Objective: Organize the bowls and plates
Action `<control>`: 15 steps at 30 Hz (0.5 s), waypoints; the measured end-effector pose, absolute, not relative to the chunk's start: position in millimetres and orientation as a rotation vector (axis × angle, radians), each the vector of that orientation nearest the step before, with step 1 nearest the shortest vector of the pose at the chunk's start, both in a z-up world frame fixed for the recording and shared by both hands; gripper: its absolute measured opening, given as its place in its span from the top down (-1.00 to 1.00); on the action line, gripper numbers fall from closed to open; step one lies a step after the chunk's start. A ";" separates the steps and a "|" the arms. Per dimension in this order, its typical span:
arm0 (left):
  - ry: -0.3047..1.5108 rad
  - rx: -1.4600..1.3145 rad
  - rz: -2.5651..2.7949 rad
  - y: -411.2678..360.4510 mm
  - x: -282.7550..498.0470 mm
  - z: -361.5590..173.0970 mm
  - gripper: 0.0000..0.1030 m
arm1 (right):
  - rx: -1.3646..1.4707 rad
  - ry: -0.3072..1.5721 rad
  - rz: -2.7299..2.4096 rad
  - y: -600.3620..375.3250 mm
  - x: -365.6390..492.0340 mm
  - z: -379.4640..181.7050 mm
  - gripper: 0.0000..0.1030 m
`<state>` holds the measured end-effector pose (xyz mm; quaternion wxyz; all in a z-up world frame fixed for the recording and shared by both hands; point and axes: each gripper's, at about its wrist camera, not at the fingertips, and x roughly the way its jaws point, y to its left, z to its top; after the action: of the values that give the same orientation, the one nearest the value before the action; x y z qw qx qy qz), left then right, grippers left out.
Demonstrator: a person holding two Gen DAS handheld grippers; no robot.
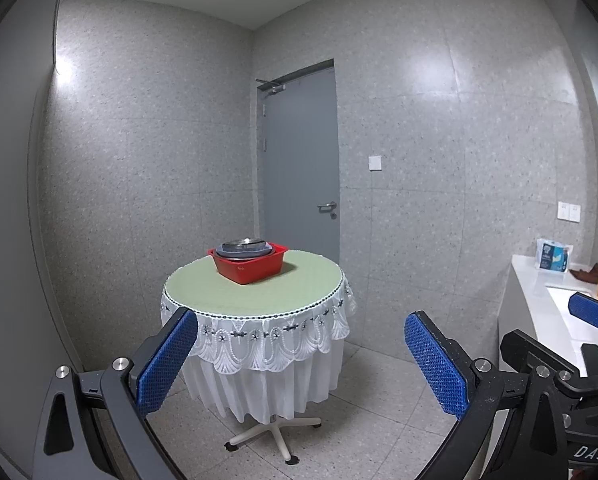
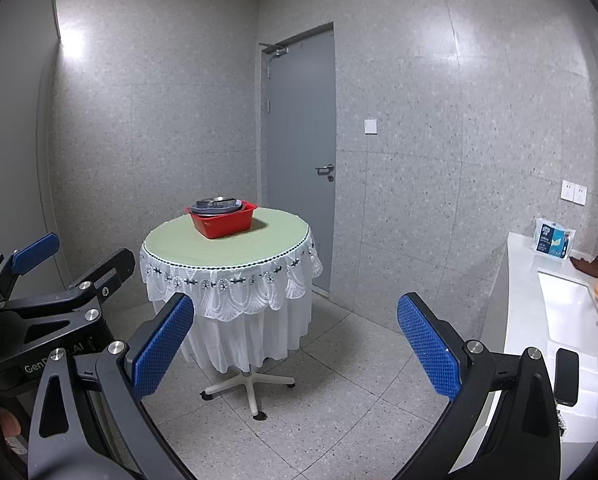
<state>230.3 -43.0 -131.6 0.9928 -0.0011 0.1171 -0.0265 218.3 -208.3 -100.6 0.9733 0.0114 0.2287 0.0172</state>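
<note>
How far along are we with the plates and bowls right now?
Done: nothing visibly sorted; the dishes sit stacked in the red tub on the round table.
In hand: nothing. The left hand-held gripper and right hand-held gripper are open and empty, short of the table.
Left: approach, then unload and arrange the stack.

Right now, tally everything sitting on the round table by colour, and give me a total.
Red: 1, the tub on the table.
Silver metal: 1, the bowl on top of the stack inside the tub.
Grey-blue: 1 at least, the dish under that bowl; any more below it are hidden by the tub wall.
Total: 3 visible.
</note>
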 end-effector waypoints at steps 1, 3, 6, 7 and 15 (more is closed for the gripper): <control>0.238 -0.002 -0.054 -43.6 231.7 -131.0 -0.99 | 0.022 0.460 0.033 -209.1 219.3 -100.6 -1.00; 0.238 -0.001 -0.053 -44.3 234.1 -129.1 -0.99 | 0.025 0.462 0.035 -209.8 220.9 -100.6 -1.00; 0.242 0.000 -0.053 -45.5 238.7 -126.1 -0.99 | 0.027 0.465 0.034 -211.1 225.2 -100.0 -1.00; 0.243 -0.001 -0.054 -45.9 240.3 -125.0 -0.99 | 0.028 0.464 0.033 -211.2 225.9 -99.7 -1.00; 0.255 0.005 -0.054 -47.4 251.2 -115.3 -0.99 | 0.031 0.483 0.029 -209.3 235.9 -96.7 -1.00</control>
<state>251.2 -47.4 -115.3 0.9915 0.0024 0.1270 -0.0269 235.9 -209.3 -96.7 0.9707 0.0156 0.2392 0.0146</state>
